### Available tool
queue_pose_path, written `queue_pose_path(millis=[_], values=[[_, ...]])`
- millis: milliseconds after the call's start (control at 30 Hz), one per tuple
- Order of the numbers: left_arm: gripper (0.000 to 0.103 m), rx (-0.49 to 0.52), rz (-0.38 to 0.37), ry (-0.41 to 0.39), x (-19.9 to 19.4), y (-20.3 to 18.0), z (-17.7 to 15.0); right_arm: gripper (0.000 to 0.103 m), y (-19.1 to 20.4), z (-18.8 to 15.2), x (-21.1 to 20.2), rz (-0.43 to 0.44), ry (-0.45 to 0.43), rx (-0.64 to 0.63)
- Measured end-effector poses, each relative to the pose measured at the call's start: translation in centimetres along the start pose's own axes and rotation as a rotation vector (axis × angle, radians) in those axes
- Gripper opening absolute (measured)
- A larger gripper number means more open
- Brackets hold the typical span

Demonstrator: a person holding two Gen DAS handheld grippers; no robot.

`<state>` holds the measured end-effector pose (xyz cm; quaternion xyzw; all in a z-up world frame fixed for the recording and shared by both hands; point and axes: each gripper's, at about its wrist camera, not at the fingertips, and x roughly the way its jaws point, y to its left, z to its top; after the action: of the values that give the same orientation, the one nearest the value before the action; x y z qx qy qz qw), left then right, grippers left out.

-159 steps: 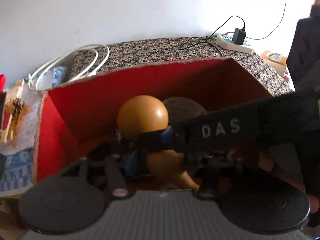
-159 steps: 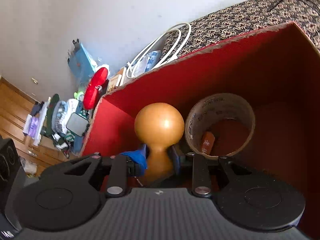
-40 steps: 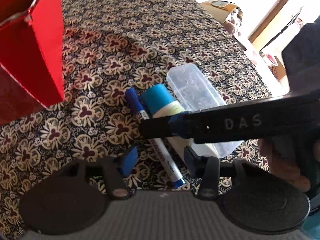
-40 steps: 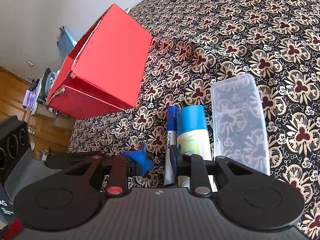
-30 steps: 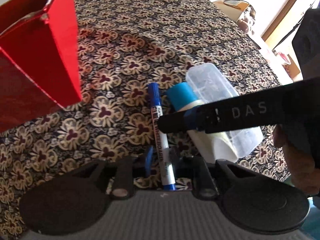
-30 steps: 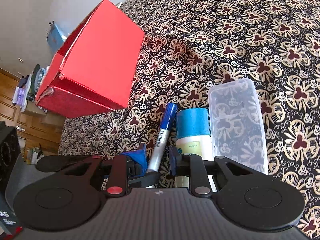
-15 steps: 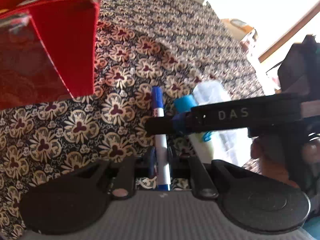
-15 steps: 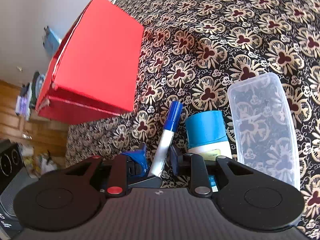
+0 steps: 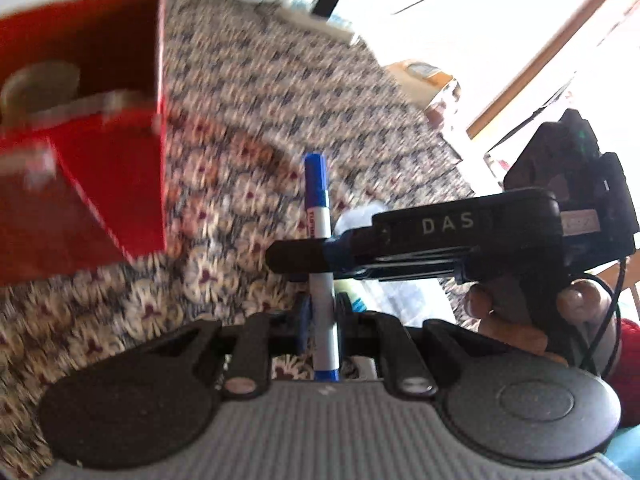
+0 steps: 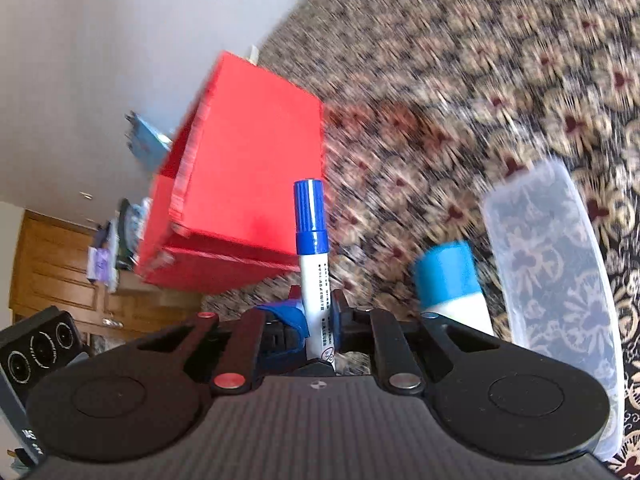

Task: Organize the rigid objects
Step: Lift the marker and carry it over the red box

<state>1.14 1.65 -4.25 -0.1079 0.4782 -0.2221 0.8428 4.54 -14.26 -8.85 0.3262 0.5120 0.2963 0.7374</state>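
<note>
A blue-capped whiteboard marker is clamped between both grippers and lifted off the patterned cloth. My left gripper is shut on its lower barrel. My right gripper is shut on the same marker, and its black body crosses the left wrist view. The red cardboard box stands to the left, with a tape roll blurred inside it. The box also shows in the right wrist view. A blue-capped white bottle and a clear plastic case lie on the cloth to the right.
The floral cloth covers the table. A power strip with a plugged charger lies at the far edge. A cluttered wooden cabinet stands beyond the box. The views are motion-blurred.
Both grippers closed on the marker and lifted it off the cloth. The views have swung up toward the red box, away from the bottle and clear case.
</note>
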Motion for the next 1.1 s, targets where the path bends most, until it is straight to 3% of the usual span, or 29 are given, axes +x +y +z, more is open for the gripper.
queue_pose_path(millis=[267, 467, 700, 900, 1100], values=[[0.009, 0.113, -0.007, -0.164, -6.4, 0.5, 4.3, 0.0, 7.2, 3.5, -1.6, 0.067, -0.114, -0.144], [0.009, 0.153, 0.051, -0.236, -9.6, 3.4, 7.3, 0.0, 13.0, 6.6, 1.5, 0.029, -0.127, -0.291], [0.009, 0.129, 0.09, -0.216, -9.4, 7.9, 9.2, 0.0, 16.0, 8.7, 7.8, -0.126, -0.028, -0.409], [0.01, 0.048, 0.068, -0.166, -7.6, 11.5, 10.1, 0.0, 17.1, 9.6, 12.1, -0.265, 0.075, -0.492], [0.009, 0.011, 0.062, -0.127, -5.9, 13.5, 9.6, 0.0, 18.0, 8.9, 14.5, -0.383, 0.1, -0.549]])
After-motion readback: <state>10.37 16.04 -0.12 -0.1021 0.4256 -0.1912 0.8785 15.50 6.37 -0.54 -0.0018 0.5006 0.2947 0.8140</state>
